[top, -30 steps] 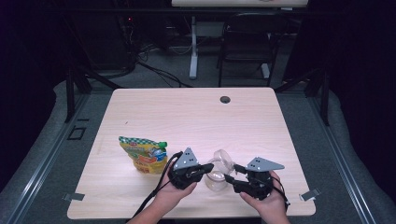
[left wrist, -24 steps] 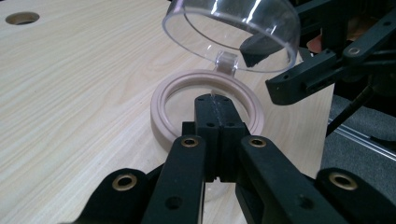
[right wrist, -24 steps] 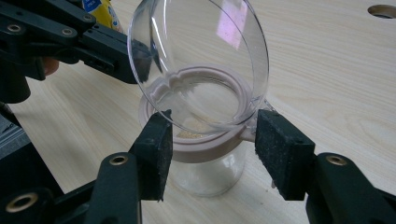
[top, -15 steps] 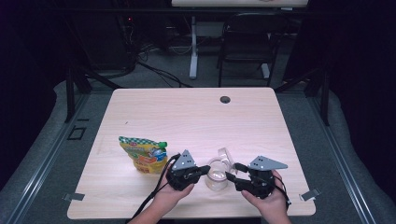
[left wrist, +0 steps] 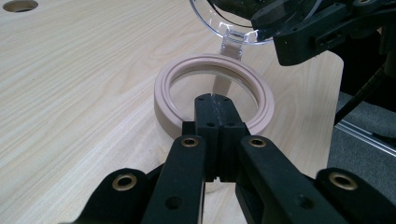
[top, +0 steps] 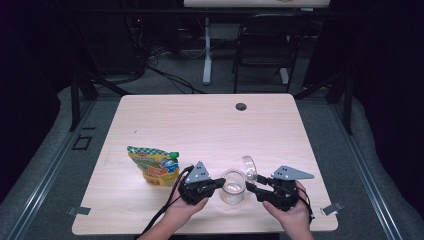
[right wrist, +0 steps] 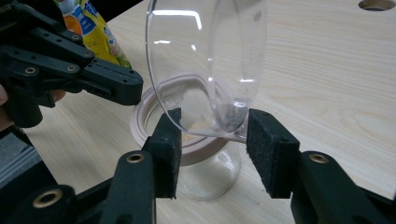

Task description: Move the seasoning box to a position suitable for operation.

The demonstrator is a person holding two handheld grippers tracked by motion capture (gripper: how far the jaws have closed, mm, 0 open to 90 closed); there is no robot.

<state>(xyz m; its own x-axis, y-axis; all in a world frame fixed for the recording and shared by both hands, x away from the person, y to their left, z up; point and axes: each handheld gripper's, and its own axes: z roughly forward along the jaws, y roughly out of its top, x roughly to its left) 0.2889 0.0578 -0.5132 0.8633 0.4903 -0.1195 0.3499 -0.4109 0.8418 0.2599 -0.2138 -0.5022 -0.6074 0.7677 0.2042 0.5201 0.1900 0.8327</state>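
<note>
Near the lower middle of the high view, a clear jar (top: 233, 186) with a tan rim stands on the table (top: 210, 130), and its clear hinged lid (top: 249, 167) is swung up and stands nearly upright at the jar's right side. A second ago the lid leaned lower over the jar mouth; now it stands more erect, so the jar is open. The right gripper (right wrist: 212, 140) has just been closing its fingers: in the right gripper view they stand apart with the lower edge of the lid (right wrist: 205, 65) between them, the left pad at or against the lid's edge and the right pad just beside it; I cannot tell whether either presses. The left gripper (left wrist: 215, 109) has its fingers together, their tip lying over the near side of the tan rim (left wrist: 213, 91), where it seems to steady the jar; whether it nips the rim I cannot tell. A colourful pouch (top: 154, 166) with a green cap lies just left of the left gripper in the high view, untouched. My reading is that the opening step is nearly done, and the pouch is probably next.
</note>
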